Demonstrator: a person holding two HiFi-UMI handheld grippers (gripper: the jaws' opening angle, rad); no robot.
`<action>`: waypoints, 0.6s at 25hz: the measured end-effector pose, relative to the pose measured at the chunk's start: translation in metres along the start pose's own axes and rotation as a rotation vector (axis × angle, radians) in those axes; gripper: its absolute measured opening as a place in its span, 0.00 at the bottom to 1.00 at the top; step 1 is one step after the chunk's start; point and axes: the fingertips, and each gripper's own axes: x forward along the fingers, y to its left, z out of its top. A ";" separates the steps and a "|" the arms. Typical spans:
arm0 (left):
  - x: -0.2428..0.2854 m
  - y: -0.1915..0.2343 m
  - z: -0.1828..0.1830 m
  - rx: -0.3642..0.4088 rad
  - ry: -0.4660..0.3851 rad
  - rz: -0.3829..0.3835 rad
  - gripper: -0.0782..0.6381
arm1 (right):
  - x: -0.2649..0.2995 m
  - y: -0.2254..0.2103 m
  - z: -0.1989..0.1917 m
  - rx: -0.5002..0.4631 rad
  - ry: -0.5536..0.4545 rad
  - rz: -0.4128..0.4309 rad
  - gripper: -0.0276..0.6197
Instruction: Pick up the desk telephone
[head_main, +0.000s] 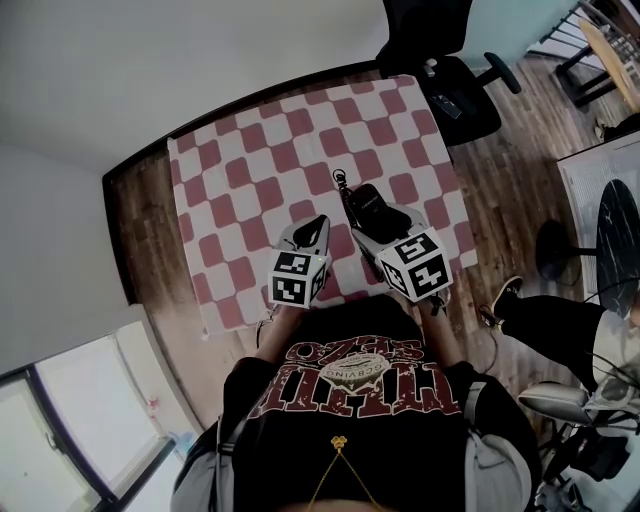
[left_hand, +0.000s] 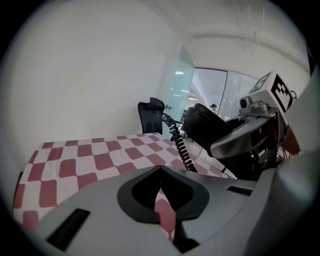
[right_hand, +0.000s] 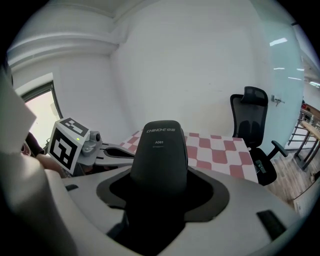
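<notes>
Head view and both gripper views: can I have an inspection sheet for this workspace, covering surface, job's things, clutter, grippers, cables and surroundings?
Surface: red-and-white checked tablecloth, lying flat.
Job's things: black telephone, held in the right gripper, apparently raised off the tablecloth.
Clutter: nothing seen.
Grippers: right gripper shut on the telephone; left gripper shut, with nothing in it.
Cables: coiled cord hangs from the telephone toward the tablecloth.
Surroundings: black office chair at the far edge, wood floor.
</notes>
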 end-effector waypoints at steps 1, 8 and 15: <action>0.000 0.000 -0.001 -0.001 0.001 0.000 0.11 | -0.001 0.001 0.001 -0.005 -0.001 0.000 0.50; 0.000 -0.001 -0.004 -0.002 0.008 -0.002 0.11 | -0.007 0.008 0.008 -0.023 -0.014 0.024 0.50; 0.003 -0.006 -0.007 -0.002 0.016 -0.017 0.11 | -0.011 0.010 0.011 -0.022 -0.025 0.031 0.50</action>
